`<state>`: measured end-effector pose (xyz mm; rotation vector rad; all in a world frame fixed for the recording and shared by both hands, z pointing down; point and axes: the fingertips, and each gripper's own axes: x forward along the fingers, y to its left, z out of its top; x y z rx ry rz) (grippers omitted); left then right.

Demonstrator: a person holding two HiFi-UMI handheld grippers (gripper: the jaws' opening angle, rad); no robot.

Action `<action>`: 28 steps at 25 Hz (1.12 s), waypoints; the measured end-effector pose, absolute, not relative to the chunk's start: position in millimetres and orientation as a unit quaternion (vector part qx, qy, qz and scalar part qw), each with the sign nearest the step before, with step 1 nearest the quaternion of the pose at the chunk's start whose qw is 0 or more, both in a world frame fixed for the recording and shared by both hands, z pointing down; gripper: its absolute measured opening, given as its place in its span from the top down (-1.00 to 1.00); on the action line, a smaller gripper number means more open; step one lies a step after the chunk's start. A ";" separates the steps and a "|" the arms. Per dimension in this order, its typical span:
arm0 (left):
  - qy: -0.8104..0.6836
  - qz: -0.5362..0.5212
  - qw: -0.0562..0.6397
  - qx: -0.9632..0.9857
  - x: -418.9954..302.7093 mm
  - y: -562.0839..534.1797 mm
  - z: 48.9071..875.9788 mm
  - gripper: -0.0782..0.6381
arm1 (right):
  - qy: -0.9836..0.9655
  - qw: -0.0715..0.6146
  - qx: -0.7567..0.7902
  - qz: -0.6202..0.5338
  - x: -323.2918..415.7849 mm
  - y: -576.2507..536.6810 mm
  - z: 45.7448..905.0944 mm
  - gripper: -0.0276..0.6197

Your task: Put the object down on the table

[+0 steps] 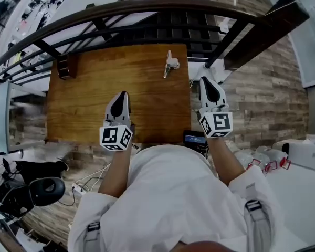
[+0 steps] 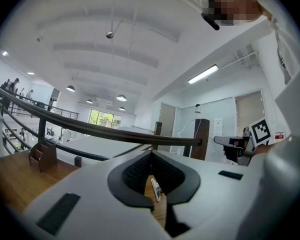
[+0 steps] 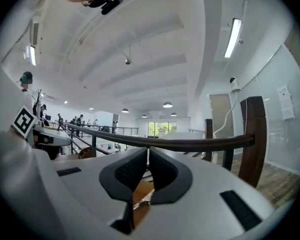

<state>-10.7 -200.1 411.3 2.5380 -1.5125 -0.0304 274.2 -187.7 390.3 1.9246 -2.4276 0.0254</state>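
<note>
Your left gripper [image 1: 123, 96] and right gripper [image 1: 207, 82] both have jaws closed on nothing. The small object [image 1: 170, 64] already sits on the worktop [image 1: 94, 98] near the far edge. It looks light, stiff and maybe slick, so I'd pinch its flat sides.

Small white obj [image 1: 171, 64] on table [image 1: 94, 98]

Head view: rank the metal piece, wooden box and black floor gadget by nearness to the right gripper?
1. Metal piece, on the table just left of the right gripper.
2. Wooden box, table's far left corner.
3. Black floor gadget, lower left, off the table.
</note>
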 end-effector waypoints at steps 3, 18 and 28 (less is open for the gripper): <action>-0.514 -0.005 0.085 0.853 -10.6 -198.0 410.8 0.73 | -0.778 0.043 0.626 0.019 279.4 -186.3 408.0 0.82; -0.531 0.006 0.078 0.844 -4.5 -193.5 415.5 0.73 | -0.785 0.045 0.617 0.018 292.2 -185.0 413.8 0.82; -0.513 -0.003 0.093 0.854 15.0 -188.3 421.5 0.73 | -0.795 0.019 0.606 0.032 310.3 -185.7 420.1 0.84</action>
